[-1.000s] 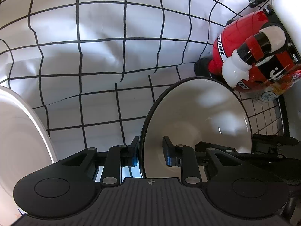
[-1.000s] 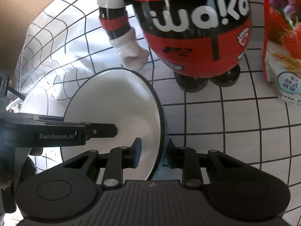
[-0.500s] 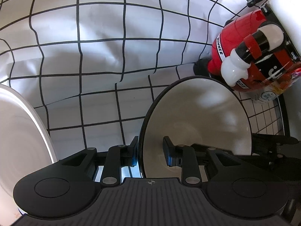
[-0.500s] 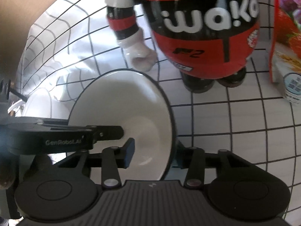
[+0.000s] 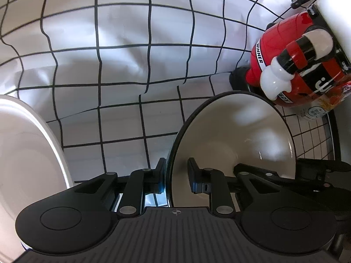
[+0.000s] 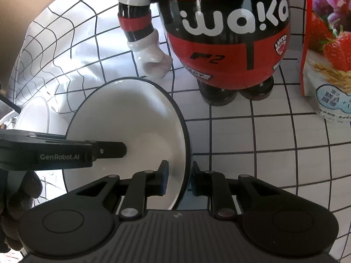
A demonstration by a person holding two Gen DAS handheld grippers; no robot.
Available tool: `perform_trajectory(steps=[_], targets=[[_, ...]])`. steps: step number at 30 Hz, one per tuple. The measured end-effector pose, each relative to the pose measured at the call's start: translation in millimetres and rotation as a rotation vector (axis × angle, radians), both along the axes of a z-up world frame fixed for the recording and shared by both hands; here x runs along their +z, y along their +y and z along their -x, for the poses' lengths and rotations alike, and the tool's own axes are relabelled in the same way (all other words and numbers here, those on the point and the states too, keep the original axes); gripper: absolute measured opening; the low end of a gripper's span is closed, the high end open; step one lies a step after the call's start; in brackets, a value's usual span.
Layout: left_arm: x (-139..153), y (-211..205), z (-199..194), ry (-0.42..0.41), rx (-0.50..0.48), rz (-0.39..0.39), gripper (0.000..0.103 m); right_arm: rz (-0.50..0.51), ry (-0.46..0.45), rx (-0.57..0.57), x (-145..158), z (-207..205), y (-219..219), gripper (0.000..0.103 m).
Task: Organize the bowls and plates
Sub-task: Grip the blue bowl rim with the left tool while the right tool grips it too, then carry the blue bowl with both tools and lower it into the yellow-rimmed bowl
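Gridded tablecloth point(image 5: 122, 70) below; my left gripper point(image 5: 174, 175) and right gripper point(image 6: 177, 178) both straddle the black-rimmed bowl's point(image 6: 131, 118) rim, jaws not quite pinching, just beside the red figurine point(image 6: 226, 35); I'd close evenly before lifting

Glossy glazed ceramic on the black-rimmed bowl point(image 5: 232, 135), smooth and reflective. Matt black plastic, ribbed at the base, on the right gripper point(image 6: 177, 179). Creased, faintly shiny sheeting as the gridded table cover point(image 5: 122, 65); hard high-gloss finish on the red figurine point(image 6: 228, 43).
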State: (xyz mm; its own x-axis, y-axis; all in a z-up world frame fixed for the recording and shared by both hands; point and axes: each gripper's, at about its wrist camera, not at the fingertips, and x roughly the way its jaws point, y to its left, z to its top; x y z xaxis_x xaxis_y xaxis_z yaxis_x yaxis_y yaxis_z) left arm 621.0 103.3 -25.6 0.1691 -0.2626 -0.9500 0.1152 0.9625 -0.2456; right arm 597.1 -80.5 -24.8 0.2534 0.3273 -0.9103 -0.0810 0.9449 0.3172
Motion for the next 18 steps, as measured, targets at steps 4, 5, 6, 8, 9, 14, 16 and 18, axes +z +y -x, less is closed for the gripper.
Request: perform_trajectory(steps=[4, 5, 6, 8, 9, 14, 16, 18], targets=[[14, -1, 0, -0.028, 0.007, 0.009, 0.024, -0.011, -0.028, -0.001, 13, 5, 3, 0.02], [18, -2, 1, -0.032, 0.015, 0.014, 0.024, -0.014, -0.038, 0.0, 17, 4, 4, 0.02], [23, -2, 1, -0.038, 0.02, 0.017, 0.024, -0.019, -0.049, 0.001, 22, 5, 4, 0.02], [33, 1, 3, -0.057, 0.031, 0.027, 0.024, -0.027, -0.07, 0.002, 33, 7, 4, 0.02], [40, 1, 5, -0.07, 0.034, 0.028, 0.024, -0.031, -0.081, 0.003, 39, 9, 3, 0.02], [74, -1, 23, -0.124, 0.041, 0.006, 0.024, -0.051, -0.128, 0.007, 69, 22, 0, 0.02], [88, -2, 33, -0.138, 0.039, -0.005, 0.024, -0.055, -0.142, 0.005, 80, 30, -3, 0.02], [100, -11, 47, -0.148, 0.032, -0.007, 0.023, -0.054, -0.164, 0.004, 90, 42, -11, 0.02]])
